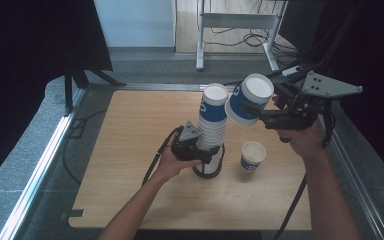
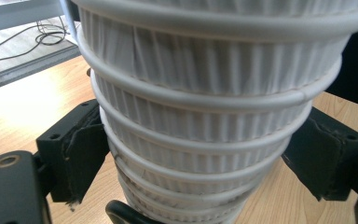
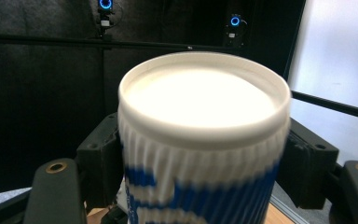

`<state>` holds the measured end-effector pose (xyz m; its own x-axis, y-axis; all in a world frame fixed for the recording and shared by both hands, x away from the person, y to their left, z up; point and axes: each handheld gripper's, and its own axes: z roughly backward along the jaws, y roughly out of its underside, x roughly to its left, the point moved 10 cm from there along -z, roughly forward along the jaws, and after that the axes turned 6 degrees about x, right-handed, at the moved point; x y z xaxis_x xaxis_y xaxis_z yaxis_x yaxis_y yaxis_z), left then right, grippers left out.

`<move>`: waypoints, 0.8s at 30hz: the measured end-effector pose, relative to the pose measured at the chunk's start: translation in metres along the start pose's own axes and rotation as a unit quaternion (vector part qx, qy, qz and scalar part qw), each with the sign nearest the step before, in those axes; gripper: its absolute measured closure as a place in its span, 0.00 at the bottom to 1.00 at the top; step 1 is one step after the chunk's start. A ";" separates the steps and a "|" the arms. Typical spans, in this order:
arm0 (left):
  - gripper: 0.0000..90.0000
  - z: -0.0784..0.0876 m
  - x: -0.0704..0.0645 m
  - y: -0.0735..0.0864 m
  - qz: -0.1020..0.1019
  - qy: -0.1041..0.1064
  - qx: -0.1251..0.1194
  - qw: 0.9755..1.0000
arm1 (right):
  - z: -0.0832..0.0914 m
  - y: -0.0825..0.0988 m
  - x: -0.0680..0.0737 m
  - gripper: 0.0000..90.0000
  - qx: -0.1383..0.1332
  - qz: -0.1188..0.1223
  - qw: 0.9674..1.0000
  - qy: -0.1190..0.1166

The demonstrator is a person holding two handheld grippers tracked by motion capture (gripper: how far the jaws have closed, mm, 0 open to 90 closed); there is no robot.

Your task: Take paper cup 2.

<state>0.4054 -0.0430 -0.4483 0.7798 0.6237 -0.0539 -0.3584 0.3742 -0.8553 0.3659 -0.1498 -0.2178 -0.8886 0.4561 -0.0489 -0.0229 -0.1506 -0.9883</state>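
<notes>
1. Paper cup (image 1: pixel 249 99), white with blue band, held up above the right half of the wooden table (image 1: pixel 130 150), just right of the tall stack's top; long axis tilted, open rim aimed up and toward the camera's right, base down-left toward the stack.
2. Seen in the right gripper view as the same cup (image 3: pixel 204 140), rim facing the lens, ribbed wall pinched between the two black jaws on either side.
3. Right gripper (image 1: pixel 260 114) clenched on that cup, raised in the person's right hand (image 1: pixel 305 140).
4. Stack of cups (image 1: pixel 213 122) standing upright near the table's middle, long axis vertical, open mouth up, foot set in a dark ring-shaped base (image 1: pixel 207 170).
5. Left gripper (image 1: pixel 202 150) closed around the lower stack, left hand (image 1: pixel 172 162) behind it.
6. Showed in the left gripper view as nested white rims (image 2: pixel 205 121) with both jaw pads pressed against the ribbed sides.
7. Single cup (image 1: pixel 253 156) stood upright on the table, right of the stack's base, apart from it, mouth up.
</notes>
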 end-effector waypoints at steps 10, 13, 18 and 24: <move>0.14 0.000 0.000 0.000 0.000 0.000 0.001 1.000 | 0.011 0.018 0.009 0.30 -0.003 -0.002 1.000 -0.006; 0.14 0.000 0.000 0.000 0.000 0.000 0.001 1.000 | 0.012 0.026 0.009 0.30 -0.002 -0.003 1.000 -0.006; 0.14 0.000 0.000 0.000 0.000 -0.002 0.002 1.000 | 0.015 0.039 0.012 0.30 -0.002 -0.010 1.000 -0.010; 0.14 0.000 -0.001 -0.001 0.006 0.001 -0.001 1.000 | 0.013 0.055 0.014 0.30 0.004 -0.014 1.000 -0.013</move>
<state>0.4051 -0.0436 -0.4477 0.7762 0.6272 -0.0648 -0.3664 0.3650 -0.8559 0.3460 -0.1629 -0.2713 -0.8993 0.4371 -0.0171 -0.0520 -0.1456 -0.9880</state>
